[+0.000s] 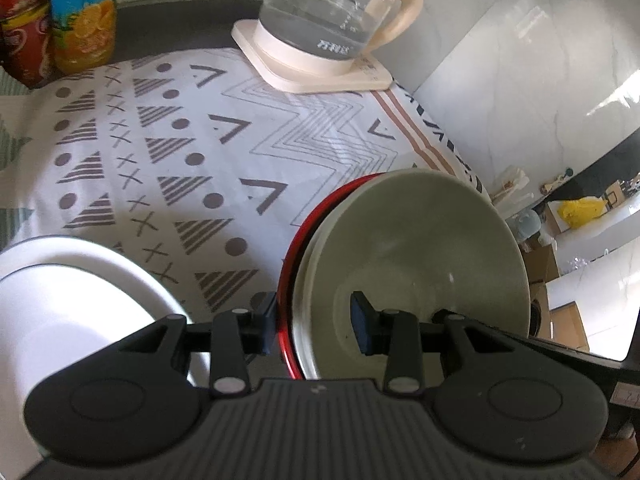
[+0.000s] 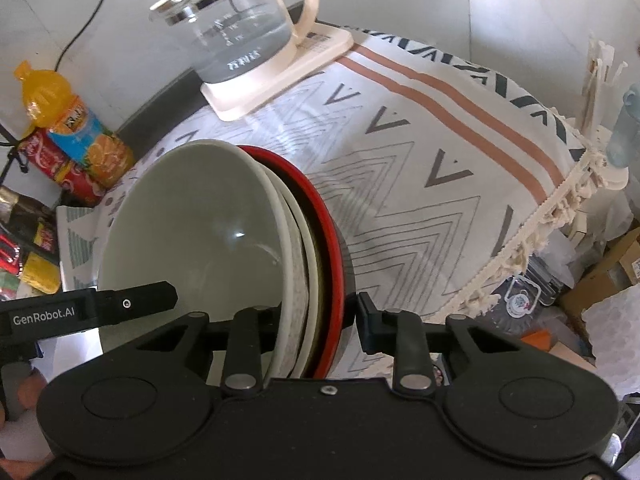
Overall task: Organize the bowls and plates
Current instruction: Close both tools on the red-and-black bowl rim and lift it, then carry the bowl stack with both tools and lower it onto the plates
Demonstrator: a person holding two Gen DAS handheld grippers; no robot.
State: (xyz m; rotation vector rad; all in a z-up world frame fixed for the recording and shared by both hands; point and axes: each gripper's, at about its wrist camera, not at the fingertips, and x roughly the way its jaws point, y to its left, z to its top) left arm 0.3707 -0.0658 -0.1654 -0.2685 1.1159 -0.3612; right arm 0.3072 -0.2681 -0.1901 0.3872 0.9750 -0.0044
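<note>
Left gripper (image 1: 316,322) straddles the near edge of the nested stack, one finger outside the red bowl (image 1: 289,280), the other inside the green bowl (image 1: 416,256); right gripper (image 2: 320,320) clamps the opposite edge likewise, stack tilted above the patterned cloth (image 1: 200,140). White plate (image 1: 80,280) lies left of the stack. Behind: drink bottles (image 1: 84,12) at left, glass kettle (image 1: 332,20), part-filled with water, on its base at right.
</note>
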